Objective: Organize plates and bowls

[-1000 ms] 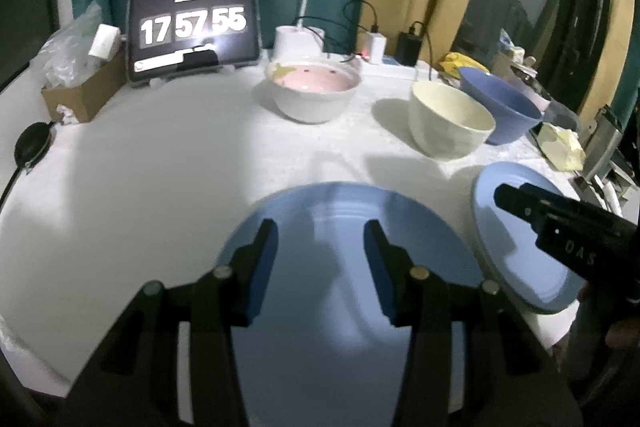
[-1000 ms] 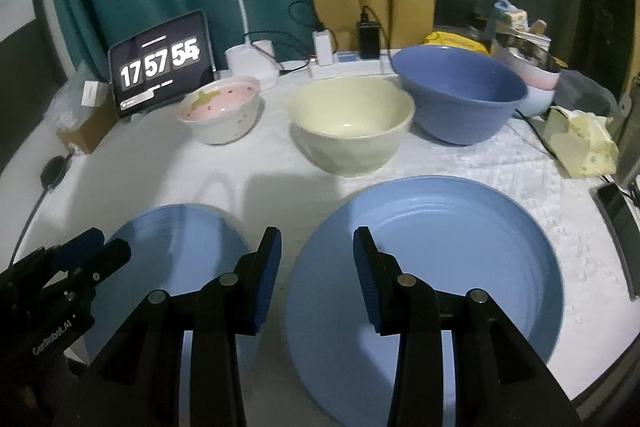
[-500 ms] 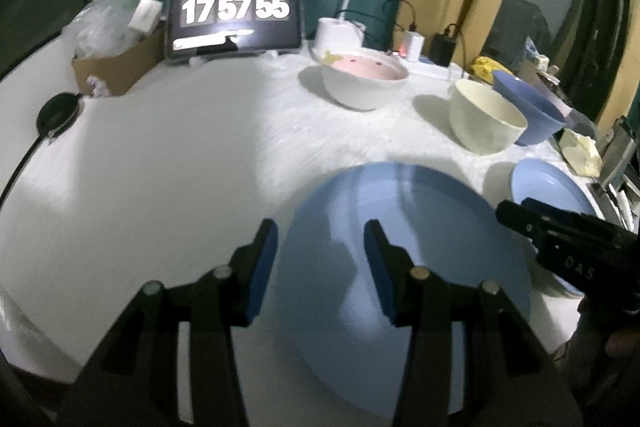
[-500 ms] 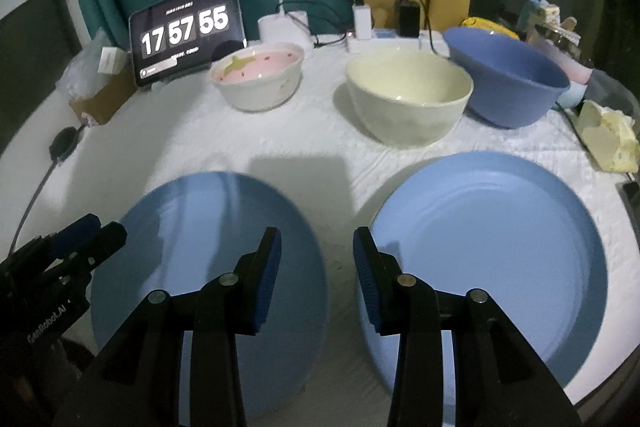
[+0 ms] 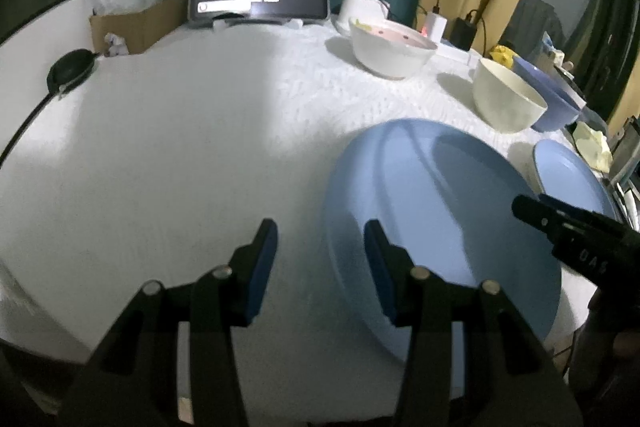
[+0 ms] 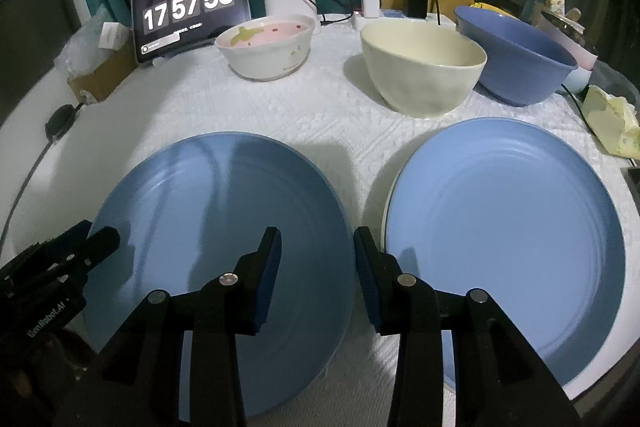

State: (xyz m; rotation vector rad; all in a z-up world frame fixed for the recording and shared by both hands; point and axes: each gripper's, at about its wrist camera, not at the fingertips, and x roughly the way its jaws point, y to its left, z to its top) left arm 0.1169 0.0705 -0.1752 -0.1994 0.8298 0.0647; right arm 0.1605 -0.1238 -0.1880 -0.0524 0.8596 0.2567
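Two blue plates lie side by side on the white tablecloth: the left plate (image 6: pixel 216 227) (image 5: pixel 440 219) and the right plate (image 6: pixel 508 231) (image 5: pixel 568 167). Behind them stand a pink-lined white bowl (image 6: pixel 266 47) (image 5: pixel 390 47), a cream bowl (image 6: pixel 422 67) (image 5: pixel 506 99) and a blue bowl (image 6: pixel 516 55) (image 5: pixel 548 99). My left gripper (image 5: pixel 320 267) is open and empty, over the cloth at the left plate's left rim. My right gripper (image 6: pixel 318 267) is open and empty, over the gap between the plates.
A tablet clock (image 6: pixel 192 13) stands at the back left beside a cardboard box (image 5: pixel 136 23). A lamp base (image 6: pixel 290 3), chargers and cables run along the back. A yellow cloth (image 6: pixel 612 119) lies at the right edge. A black round object (image 5: pixel 70 71) with cable lies left.
My left gripper has swung left, off the middle of the left plate to its left rim. My right gripper has shifted left, from over the right plate to between the plates.
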